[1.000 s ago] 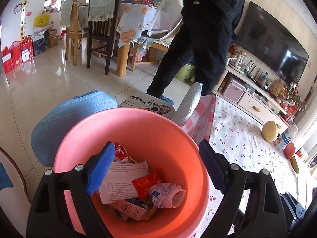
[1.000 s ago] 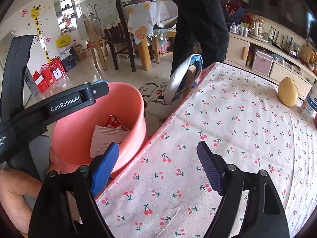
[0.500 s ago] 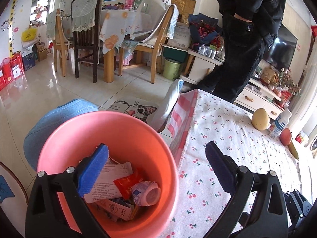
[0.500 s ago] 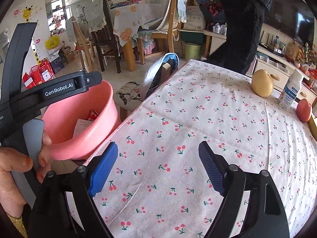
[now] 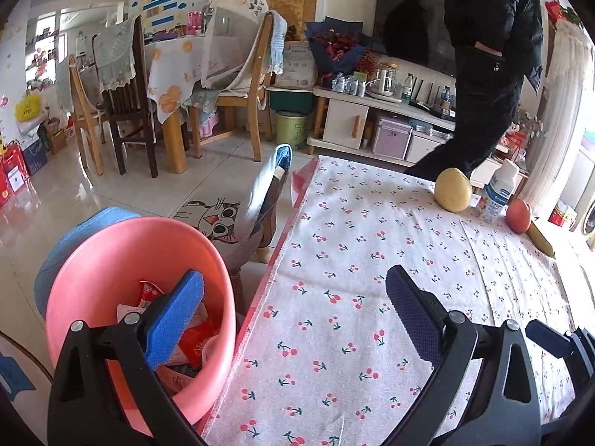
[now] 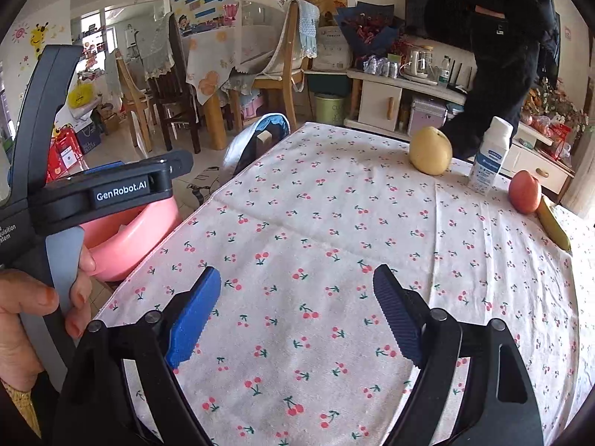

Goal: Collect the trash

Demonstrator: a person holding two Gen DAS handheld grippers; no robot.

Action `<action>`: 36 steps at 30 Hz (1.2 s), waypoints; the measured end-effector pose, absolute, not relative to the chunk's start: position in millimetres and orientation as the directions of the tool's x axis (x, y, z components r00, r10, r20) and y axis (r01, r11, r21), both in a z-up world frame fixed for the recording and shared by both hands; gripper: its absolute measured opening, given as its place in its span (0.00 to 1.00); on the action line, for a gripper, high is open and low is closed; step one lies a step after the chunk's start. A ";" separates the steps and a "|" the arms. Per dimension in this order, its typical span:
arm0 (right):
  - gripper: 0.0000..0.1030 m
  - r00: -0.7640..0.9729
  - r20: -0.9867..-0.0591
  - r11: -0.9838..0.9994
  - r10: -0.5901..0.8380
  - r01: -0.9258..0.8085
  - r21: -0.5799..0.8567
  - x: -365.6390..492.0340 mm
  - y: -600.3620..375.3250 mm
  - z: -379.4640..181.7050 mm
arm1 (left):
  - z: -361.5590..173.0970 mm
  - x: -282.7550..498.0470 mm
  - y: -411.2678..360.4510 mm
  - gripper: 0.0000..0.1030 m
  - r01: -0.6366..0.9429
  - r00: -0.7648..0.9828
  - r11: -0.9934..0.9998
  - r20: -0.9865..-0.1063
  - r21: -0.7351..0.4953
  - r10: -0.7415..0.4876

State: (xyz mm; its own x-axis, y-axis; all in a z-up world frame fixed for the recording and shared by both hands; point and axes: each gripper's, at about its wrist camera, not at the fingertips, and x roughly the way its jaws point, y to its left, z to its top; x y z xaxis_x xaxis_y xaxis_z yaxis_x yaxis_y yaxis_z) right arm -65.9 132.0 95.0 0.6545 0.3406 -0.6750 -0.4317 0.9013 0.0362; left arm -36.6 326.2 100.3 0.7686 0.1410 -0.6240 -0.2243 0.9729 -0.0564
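A: Since a second ago the left wrist view has swung off the pink bucket (image 5: 122, 260); it filled the middle then, and now it sits low on the left with the cherry-print tablecloth (image 5: 372, 245) taking the centre.

B: And the left gripper (image 5: 293, 312)?

A: Spread wide, nothing between its fingers. The bright blue pad (image 5: 173, 319) overlaps the bucket's mouth, and the dark pad (image 5: 412, 319) is over bare cloth. The trash (image 5: 193, 338), red wrappers and a printed paper, lies in the bucket right behind that left pad.

B: What lies ahead of the fingers?

A: Far beyond the right finger, a yellow pear (image 5: 453, 189), a white bottle (image 5: 498, 195) just beside it, then a red apple (image 5: 518, 215) and what looks like a banana (image 5: 541, 239) at the cloth's far edge. A person in dark clothes (image 5: 487, 55) stands past them. Ahead of the left finger a cat-print chair cover (image 5: 223, 219) sits by the table's corner.

B: Now the right wrist view.

A: The right gripper (image 6: 297, 316) is also parted and empty, both pads over the tablecloth (image 6: 334, 223). To its left the left gripper's black body (image 6: 111, 193) is gripped by a hand (image 6: 22, 319), and the bucket (image 6: 126, 234) peeks out behind it, off the table's edge, with little of its inside showing.

B: The fruit again?

A: Yes, far ahead and right: pear (image 6: 430, 150), bottle (image 6: 487, 156), apple (image 6: 524, 191), banana (image 6: 554, 226) in a row, the apple and banana touching or nearly so.
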 end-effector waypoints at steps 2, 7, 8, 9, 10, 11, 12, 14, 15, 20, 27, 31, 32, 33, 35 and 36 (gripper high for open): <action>0.81 0.673 -0.662 0.908 0.331 -0.417 0.030 -66.8 120.3 96.7 | 102.0 -38.6 313.8 0.96 -0.212 0.773 0.977 -0.618 -0.037 0.145; 0.81 0.704 -0.641 0.923 0.305 -0.384 0.017 -69.9 92.8 97.7 | 105.0 -42.4 284.5 0.96 -0.182 0.787 0.983 -0.601 -0.009 0.141; 0.81 0.710 -0.637 0.926 0.300 -0.378 0.014 -70.5 87.9 97.9 | 105.2 -43.3 278.5 0.96 -0.177 0.790 0.984 -0.597 -0.003 0.140; 0.81 0.717 -0.632 0.929 0.293 -0.371 0.010 -71.2 82.1 98.5 | 105.8 -43.7 272.3 0.96 -0.171 0.791 0.985 -0.595 0.005 0.141; 0.81 0.724 -0.628 0.931 0.286 -0.364 0.005 -71.2 76.4 98.8 | 106.0 -43.7 265.8 0.96 -0.168 0.792 0.986 -0.594 0.012 0.142; 0.81 0.730 -0.624 0.934 0.279 -0.357 0.000 -71.5 71.0 99.5 | 106.2 -44.1 259.6 0.96 -0.165 0.792 0.986 -0.593 0.019 0.144; 0.81 0.734 -0.622 0.936 0.273 -0.351 -0.002 -72.3 65.4 99.7 | 106.8 -45.0 254.3 0.96 -0.165 0.794 0.986 -0.589 0.023 0.146; 0.81 0.742 -0.616 0.942 0.265 -0.337 -0.001 -72.9 54.0 100.9 | 108.2 -46.1 244.1 0.96 -0.162 0.799 0.986 -0.584 0.025 0.146; 0.81 0.747 -0.612 0.944 0.259 -0.330 -0.002 -73.9 48.8 101.5 | 108.0 -45.6 239.8 0.96 -0.161 0.798 0.987 -0.585 0.027 0.146; 0.81 0.778 -0.586 0.957 0.225 -0.290 -0.018 -74.8 22.8 106.9 | 105.6 -43.2 215.9 0.96 -0.151 0.786 0.988 -0.600 0.045 0.147; 0.81 0.807 -0.559 0.968 0.190 -0.250 -0.033 -79.3 -9.2 111.5 | 108.8 -49.0 183.0 0.96 -0.116 0.797 0.993 -0.593 0.033 0.113; 0.81 0.816 -0.549 0.972 0.180 -0.235 -0.030 -81.6 -21.8 113.1 | 111.4 -51.5 168.0 0.96 -0.110 0.803 0.993 -0.587 0.031 0.107; 0.81 0.818 -0.547 0.972 0.180 -0.233 -0.028 -82.2 -24.7 113.8 | 111.9 -51.7 163.5 0.96 -0.111 0.804 0.993 -0.584 0.037 0.112; 0.81 0.822 -0.542 0.973 0.177 -0.229 -0.030 -83.0 -27.3 115.0 | 112.3 -52.4 159.7 0.96 -0.107 0.807 0.993 -0.580 0.042 0.111; 0.81 0.834 -0.526 0.975 0.164 -0.219 -0.044 -85.3 -32.0 118.4 | 113.2 -53.2 151.7 0.96 -0.095 0.812 0.995 -0.575 0.039 0.100; 0.81 0.841 -0.519 0.976 0.156 -0.213 -0.052 -85.9 -34.4 120.0 | 114.3 -53.6 150.1 0.96 -0.089 0.812 0.996 -0.577 0.029 0.089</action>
